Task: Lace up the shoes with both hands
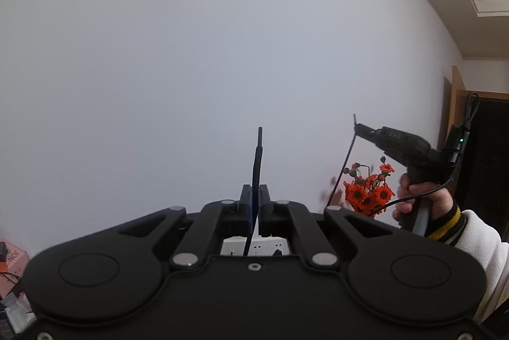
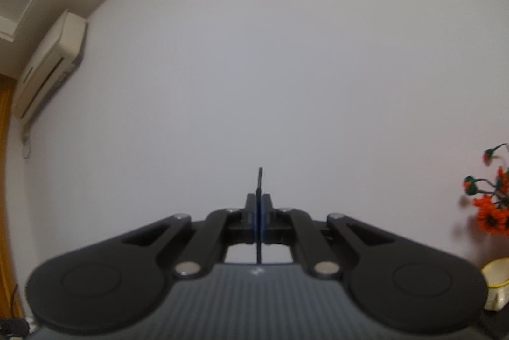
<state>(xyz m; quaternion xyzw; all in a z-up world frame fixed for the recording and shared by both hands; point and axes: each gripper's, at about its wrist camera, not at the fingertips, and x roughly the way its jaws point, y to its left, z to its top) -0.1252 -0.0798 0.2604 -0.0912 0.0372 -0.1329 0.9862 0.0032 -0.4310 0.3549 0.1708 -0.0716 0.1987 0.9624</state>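
Left of flowers [image 1: 369, 193], lace end [image 1: 257, 161] is clamped upright in closed left gripper [image 1: 254, 196]. Other lace end [image 2: 259, 184] is pinched in closed right gripper [image 2: 258, 206], nearer flowers. Shoe is unseen, judged below both.

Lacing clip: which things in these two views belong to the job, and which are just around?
Job:
- left tongs, shut on thin black shoelace end
- right tongs, shut on other black lace end

Around:
- orange artificial flowers
- cream wall air conditioner
- white wall socket
- white yellow-rimmed cup
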